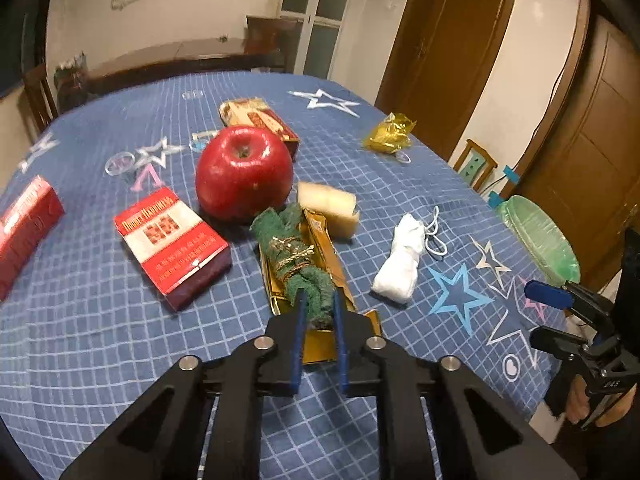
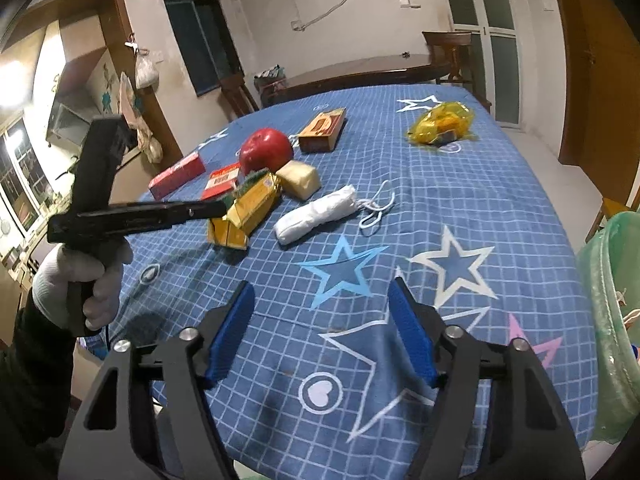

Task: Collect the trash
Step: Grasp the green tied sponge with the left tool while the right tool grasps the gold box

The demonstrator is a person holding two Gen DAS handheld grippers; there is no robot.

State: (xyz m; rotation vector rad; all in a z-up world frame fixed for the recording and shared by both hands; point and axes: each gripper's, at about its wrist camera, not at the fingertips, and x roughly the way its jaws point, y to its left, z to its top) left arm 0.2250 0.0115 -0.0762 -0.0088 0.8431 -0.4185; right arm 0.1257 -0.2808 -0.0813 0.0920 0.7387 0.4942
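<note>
left gripper (image 1: 320, 312): clamped on green cloth (image 1: 296, 256) | right gripper (image 2: 322, 332): apart, empty

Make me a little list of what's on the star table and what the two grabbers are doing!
Table: blue checked cloth with stars
Left gripper: shut on the green cloth bundle, which lies on a gold wrapper
Right gripper: open, nothing between its pads, over bare cloth
Fruit: red apple, behind the bundle
Boxes: red and white box, left of the bundle
Other bits: white rolled mask with loops; yellow crinkly wrapper
Bin: green-lined bin, at the table's right edge
</note>
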